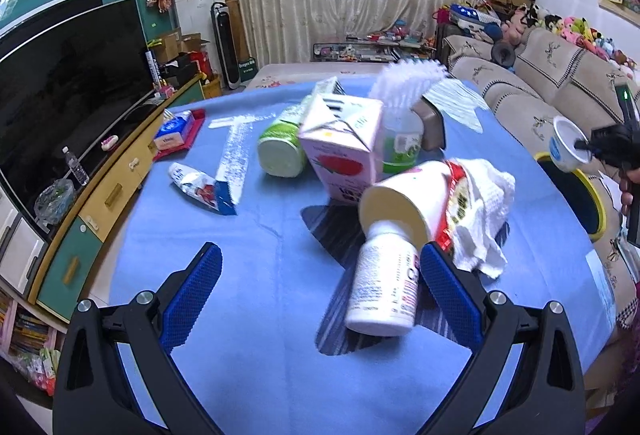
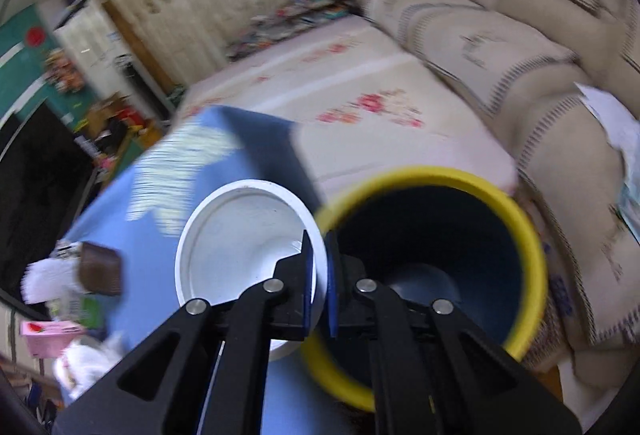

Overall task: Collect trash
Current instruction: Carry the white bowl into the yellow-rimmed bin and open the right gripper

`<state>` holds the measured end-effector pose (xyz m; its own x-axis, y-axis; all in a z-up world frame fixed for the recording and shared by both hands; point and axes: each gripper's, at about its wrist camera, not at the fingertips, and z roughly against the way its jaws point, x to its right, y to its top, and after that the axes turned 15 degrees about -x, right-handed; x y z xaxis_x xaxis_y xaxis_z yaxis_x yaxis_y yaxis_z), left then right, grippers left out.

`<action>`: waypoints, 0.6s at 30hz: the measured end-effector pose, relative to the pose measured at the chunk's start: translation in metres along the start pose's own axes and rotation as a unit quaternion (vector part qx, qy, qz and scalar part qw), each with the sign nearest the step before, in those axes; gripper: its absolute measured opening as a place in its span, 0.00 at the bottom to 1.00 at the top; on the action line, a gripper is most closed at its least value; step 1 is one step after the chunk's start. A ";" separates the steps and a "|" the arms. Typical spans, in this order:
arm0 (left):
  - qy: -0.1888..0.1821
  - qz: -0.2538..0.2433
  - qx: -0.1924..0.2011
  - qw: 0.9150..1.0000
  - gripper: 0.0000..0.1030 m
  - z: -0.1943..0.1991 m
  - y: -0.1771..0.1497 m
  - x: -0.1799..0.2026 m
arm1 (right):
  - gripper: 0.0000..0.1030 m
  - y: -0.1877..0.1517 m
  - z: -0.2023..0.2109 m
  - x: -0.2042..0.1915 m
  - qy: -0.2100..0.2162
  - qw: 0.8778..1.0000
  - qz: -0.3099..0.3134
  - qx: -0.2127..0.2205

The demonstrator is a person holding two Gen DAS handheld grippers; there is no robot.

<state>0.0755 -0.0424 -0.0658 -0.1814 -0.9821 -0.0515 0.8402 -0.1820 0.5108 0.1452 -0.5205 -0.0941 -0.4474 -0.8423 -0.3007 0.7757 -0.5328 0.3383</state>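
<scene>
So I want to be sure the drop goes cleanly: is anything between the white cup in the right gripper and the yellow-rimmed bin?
Nothing visible. The right gripper is shut on the white cup by its rim, right beside the yellow-rimmed bin; the bin's mouth is open and looks empty.

Your right gripper (image 2: 319, 267) has its 2 blue pads clamped on the rim of a white plastic cup (image 2: 240, 235), mouth facing you. Just right of it sits a yellow-rimmed bin (image 2: 532, 235) with a dark blue inside. Behind lie the blue tablecloth (image 2: 132, 211) and a beige sofa (image 2: 520, 83), blurred.
</scene>
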 end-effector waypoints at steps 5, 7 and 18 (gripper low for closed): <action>-0.005 -0.015 -0.014 1.000 0.95 -0.009 -0.001 0.015 | 0.06 0.001 -0.031 0.055 -0.059 0.997 -0.037 -0.033; -0.006 -0.021 -0.018 1.000 0.95 -0.013 -0.001 0.020 | 0.06 0.001 -0.047 0.066 -0.078 0.995 -0.042 -0.052; -0.010 -0.047 -0.050 0.998 0.95 -0.031 -0.004 0.031 | 0.23 -0.007 -0.103 0.076 -0.116 0.987 -0.039 -0.106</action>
<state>0.0830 -0.0733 -0.0962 -0.2710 -0.9595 -0.0775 0.8659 -0.2781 0.4157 0.1517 -0.5718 -0.2114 -0.5801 -0.8085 -0.0988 0.7996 -0.5884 0.1199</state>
